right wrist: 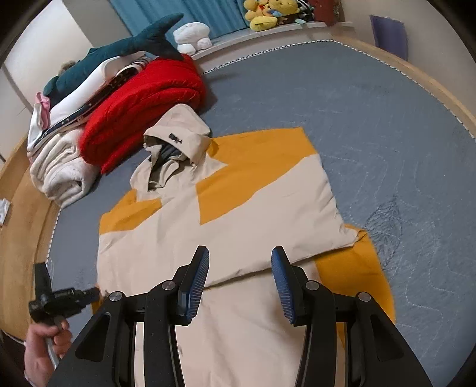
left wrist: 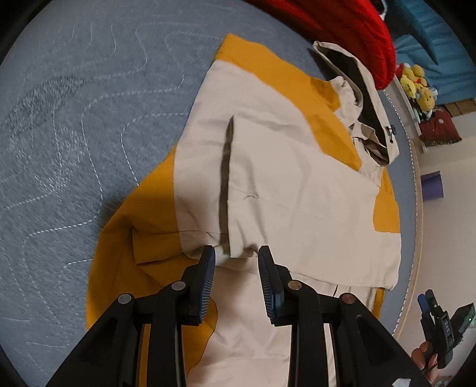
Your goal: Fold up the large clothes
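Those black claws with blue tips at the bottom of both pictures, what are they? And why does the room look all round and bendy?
Each claw is a grabbing tool that a person holds, one in each hand. A small camera on each tool looks out along its two fingers, and its lens bends the room round.

One picture comes from the left tool, the other from the right tool. Each camera also glimpses the other tool at the side, with the person's hand on it.

Below them a beige and yellow jacket lies spread on a blue-grey mat, hood at the far end. Beyond it are a red blanket, a toy shark and yellow plush toys.

Both tools are open and hold nothing. The left one's fingers sit on either side of a folded jacket edge.
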Demonstrator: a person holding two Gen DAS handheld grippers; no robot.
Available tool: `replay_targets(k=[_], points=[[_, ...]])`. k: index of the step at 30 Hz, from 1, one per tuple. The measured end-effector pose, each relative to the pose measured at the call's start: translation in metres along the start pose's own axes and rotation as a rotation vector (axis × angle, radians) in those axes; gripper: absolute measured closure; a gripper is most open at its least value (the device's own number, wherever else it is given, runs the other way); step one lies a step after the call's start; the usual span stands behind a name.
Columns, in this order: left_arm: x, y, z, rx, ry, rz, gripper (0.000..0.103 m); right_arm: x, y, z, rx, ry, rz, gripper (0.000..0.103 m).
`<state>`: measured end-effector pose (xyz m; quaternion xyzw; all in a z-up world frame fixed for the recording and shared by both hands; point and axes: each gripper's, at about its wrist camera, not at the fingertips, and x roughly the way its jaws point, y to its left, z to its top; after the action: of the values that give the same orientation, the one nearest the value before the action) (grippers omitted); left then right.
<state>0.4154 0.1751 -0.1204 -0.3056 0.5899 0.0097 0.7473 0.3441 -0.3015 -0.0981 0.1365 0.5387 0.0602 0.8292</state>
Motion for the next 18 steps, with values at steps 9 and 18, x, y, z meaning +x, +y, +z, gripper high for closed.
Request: replay_targets(k=[9, 18], points=[[0.001, -0.015, 0.002, 0.051, -0.045, 0.009, 0.099, 0.012, -0.012, 0.005, 0.040, 0.015, -0.023, 0.058], [-0.040, -0.023, 0.011, 0.082, -0.195, 0.084, 0.099, 0.032, -0.014, 0.003, 0.056, 0.045, -0.019, 0.058]])
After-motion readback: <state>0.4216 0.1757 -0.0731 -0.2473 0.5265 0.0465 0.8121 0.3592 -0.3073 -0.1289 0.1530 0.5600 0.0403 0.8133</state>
